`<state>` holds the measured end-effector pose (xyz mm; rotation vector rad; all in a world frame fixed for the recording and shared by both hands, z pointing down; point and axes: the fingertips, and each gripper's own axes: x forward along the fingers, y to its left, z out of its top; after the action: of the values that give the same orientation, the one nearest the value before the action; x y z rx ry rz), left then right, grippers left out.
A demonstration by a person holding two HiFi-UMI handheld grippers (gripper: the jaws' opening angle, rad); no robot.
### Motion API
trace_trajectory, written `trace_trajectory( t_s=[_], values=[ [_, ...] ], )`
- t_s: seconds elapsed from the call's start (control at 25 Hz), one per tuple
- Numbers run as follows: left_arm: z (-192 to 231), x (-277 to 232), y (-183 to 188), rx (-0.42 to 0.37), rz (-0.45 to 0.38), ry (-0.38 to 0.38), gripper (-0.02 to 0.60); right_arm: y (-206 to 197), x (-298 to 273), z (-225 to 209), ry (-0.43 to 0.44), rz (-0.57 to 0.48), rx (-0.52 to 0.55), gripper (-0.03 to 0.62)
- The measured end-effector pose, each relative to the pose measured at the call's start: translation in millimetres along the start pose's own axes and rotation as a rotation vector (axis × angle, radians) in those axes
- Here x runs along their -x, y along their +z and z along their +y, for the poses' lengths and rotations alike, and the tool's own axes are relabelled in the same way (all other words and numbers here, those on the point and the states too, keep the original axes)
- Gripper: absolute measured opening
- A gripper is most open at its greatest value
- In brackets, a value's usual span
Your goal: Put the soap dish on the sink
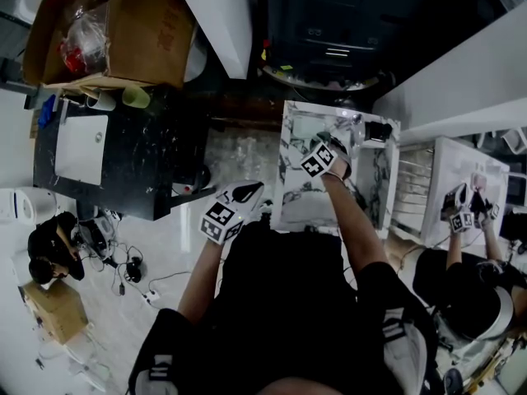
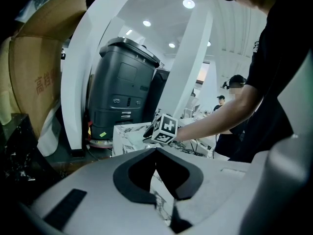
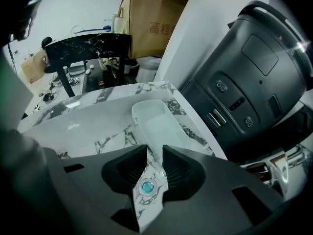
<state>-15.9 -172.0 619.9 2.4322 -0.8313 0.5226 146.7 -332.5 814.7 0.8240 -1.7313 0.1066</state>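
The soap dish (image 3: 157, 121), a pale translucent oblong tray, lies on the back rim of the white marble sink (image 3: 73, 124). My right gripper (image 3: 150, 148) points down at it, open, with the dish's near end just between its tips and the pads not pressing it. The sink's drain (image 3: 146, 186) shows through the gap between the jaws. In the head view the right gripper (image 1: 336, 141) hangs over the sink (image 1: 290, 159), and the dish is hidden under it. My left gripper (image 1: 249, 192) hovers left of the sink, shut and empty (image 2: 156, 152).
A dark grey machine (image 3: 254, 72) stands right behind the sink, beside a white column (image 2: 78, 82). A cardboard box (image 1: 148, 23) and a black marble table (image 1: 123, 155) are at the left. Another person with grippers (image 1: 469, 212) works at a second sink to the right.
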Motion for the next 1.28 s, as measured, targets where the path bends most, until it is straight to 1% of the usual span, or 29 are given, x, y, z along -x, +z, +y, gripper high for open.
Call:
trace_trajectory(
  t_s=[0.16,0.36,0.48,0.68,0.72,0.76,0.8,0.84,0.96,1.08,1.16,1.28],
  values=[
    [0.7,-1.2,1.6,-0.009,-0.002,0.001,-0.002,-0.8,-2.6,-4.1,-0.009,0.011,-0.071,0.096],
    [0.4,-3.3,4.0,-0.010,-0.003,-0.006,-0.002,-0.8,1.1,-4.9,0.003,-0.011,-0.101,0.103],
    [2.6,-7.3,6.2,-0.026,-0.008,-0.009,-0.002,-1.3,9.1,-3.4,0.010,-0.037,-0.119,0.114],
    [-0.9,-12.9,14.6,-0.046,-0.013,-0.040,-0.002,-2.7,24.7,9.2,0.034,-0.083,-0.144,0.116],
    [-2.3,-12.8,17.0,-0.047,-0.014,-0.045,-0.002,-1.0,29.2,13.1,0.043,-0.100,-0.142,0.104],
    [-3.3,-12.5,18.5,-0.049,-0.016,-0.049,-0.002,1.8,34.8,17.5,0.054,-0.121,-0.137,0.043],
    [-3.9,-12.3,19.1,-0.050,-0.017,-0.052,-0.002,5.2,41.1,22.3,0.067,-0.144,-0.128,0.008],
    [-4.1,-12.2,19.2,-0.052,-0.019,-0.054,-0.002,8.7,47.2,27.3,0.083,-0.166,-0.119,-0.003],
    [-4.0,-13.4,20.0,-0.058,-0.023,-0.062,-0.002,20.2,65.7,40.8,0.141,-0.243,-0.113,-0.006],
    [-6.6,-15.3,22.9,-0.072,-0.028,-0.071,-0.002,37.2,90.8,52.1,0.208,-0.378,-0.131,-0.006],
    [-8.3,-15.2,24.7,-0.080,-0.032,-0.079,-0.002,46.7,108.6,58.8,0.246,-0.451,-0.139,-0.006],
    [-10.6,-12.6,23.6,-0.085,-0.036,-0.086,-0.002,56.4,133.3,69.7,0.288,-0.516,-0.150,-0.006]
  ],
)
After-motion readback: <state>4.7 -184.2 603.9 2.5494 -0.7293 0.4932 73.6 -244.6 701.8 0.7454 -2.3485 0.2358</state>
